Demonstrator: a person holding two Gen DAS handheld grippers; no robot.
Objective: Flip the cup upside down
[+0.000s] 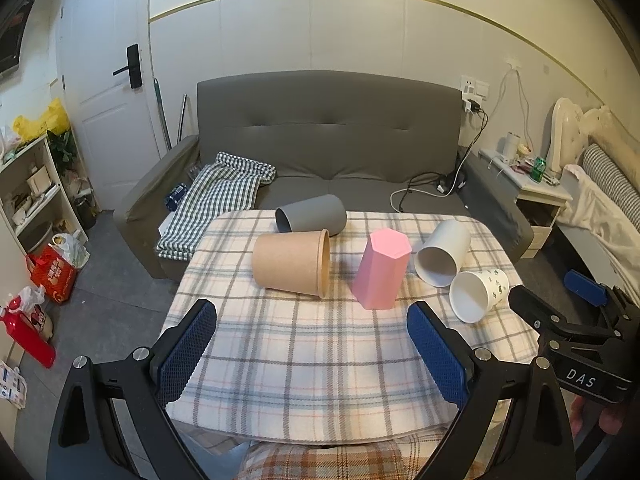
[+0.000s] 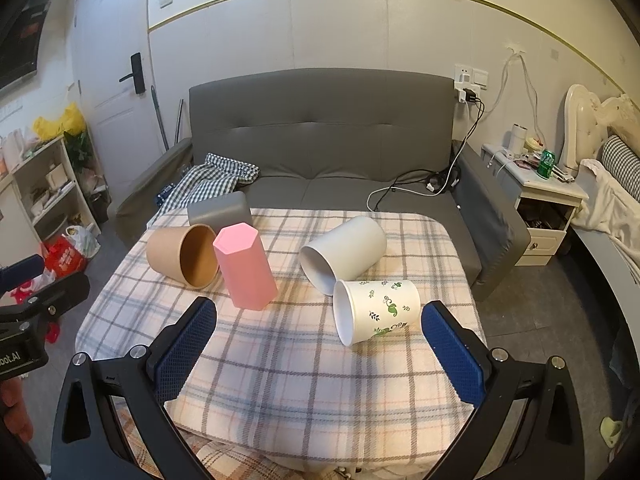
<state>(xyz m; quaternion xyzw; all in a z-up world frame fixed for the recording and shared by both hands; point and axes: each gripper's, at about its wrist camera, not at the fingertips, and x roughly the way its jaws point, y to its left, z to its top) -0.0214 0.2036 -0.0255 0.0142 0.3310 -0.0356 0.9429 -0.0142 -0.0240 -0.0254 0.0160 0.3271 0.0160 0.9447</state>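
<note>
Several cups sit on the plaid-covered table (image 1: 304,360) (image 2: 304,380). The pink hexagonal cup (image 1: 382,268) (image 2: 246,270) stands upside down. The tan cup (image 1: 292,262) (image 2: 182,256), grey cup (image 1: 312,214) (image 2: 220,208), plain white cup (image 1: 442,252) (image 2: 344,250) and leaf-printed white cup (image 1: 478,290) (image 2: 378,310) lie on their sides. My left gripper (image 1: 312,344) is open and empty, near the table's front edge before the pink cup. My right gripper (image 2: 320,344) is open and empty, just short of the leaf-printed cup.
A grey sofa (image 1: 328,136) with a checked cloth (image 1: 212,204) stands behind the table. A shelf (image 1: 32,192) and bags are on the left floor. A nightstand (image 2: 536,196) and bed are at the right. The right gripper's body (image 1: 576,332) shows at the left view's right edge.
</note>
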